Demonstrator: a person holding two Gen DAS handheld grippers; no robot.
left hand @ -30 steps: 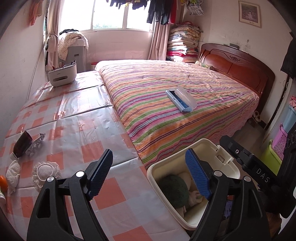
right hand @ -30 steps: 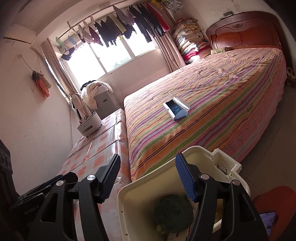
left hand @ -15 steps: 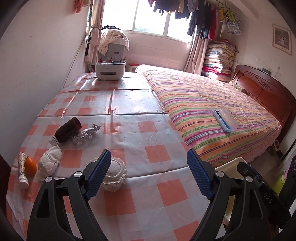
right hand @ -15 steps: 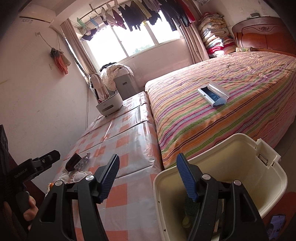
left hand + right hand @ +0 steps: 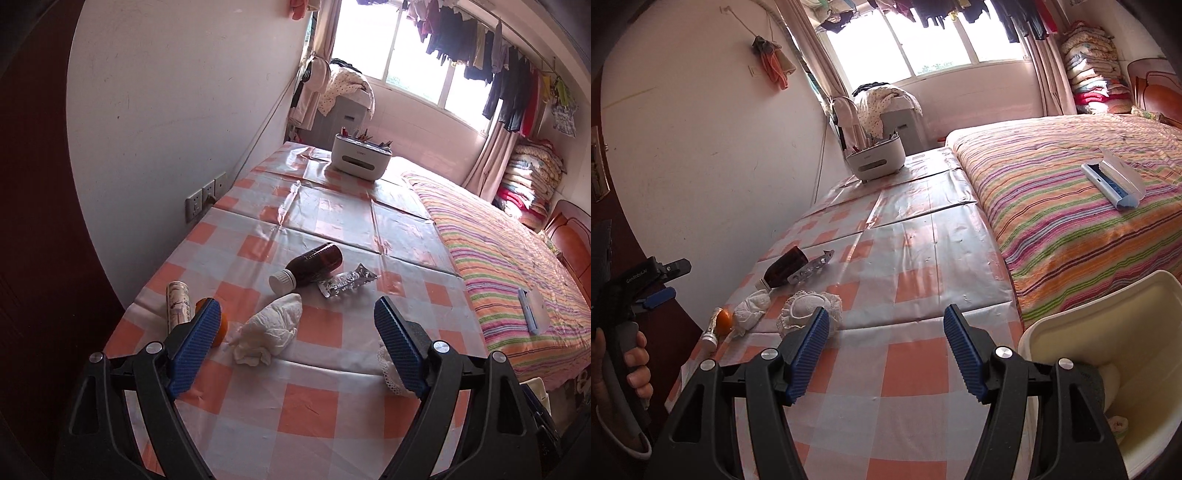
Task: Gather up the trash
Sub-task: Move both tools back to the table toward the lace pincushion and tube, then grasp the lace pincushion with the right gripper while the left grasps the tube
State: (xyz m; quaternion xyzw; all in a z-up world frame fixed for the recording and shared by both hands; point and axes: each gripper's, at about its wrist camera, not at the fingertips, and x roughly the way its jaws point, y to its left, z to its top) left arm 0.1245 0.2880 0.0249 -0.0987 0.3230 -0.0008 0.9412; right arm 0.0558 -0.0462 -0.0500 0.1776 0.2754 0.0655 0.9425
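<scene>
Trash lies on the checked tablecloth (image 5: 314,402): a crumpled white tissue (image 5: 271,332), a brown bottle (image 5: 310,266) on its side, a foil blister pack (image 5: 345,283), a white tube (image 5: 177,306), an orange peel (image 5: 218,325) and a lacy white pad (image 5: 809,308). My left gripper (image 5: 291,343) is open and empty, just above the tissue. My right gripper (image 5: 884,349) is open and empty, near the lacy pad. The cream bin (image 5: 1115,328) stands at the right, with a dark green lump and other trash inside.
A white organiser box (image 5: 360,157) stands at the table's far end. A striped bed (image 5: 1089,221) with a blue-and-white case (image 5: 1113,181) borders the table on the right. The wall with sockets (image 5: 205,195) runs along the left.
Both grippers have swung left, away from the bin and over the table. The left one now faces the tissue and bottle. Both stay open.
</scene>
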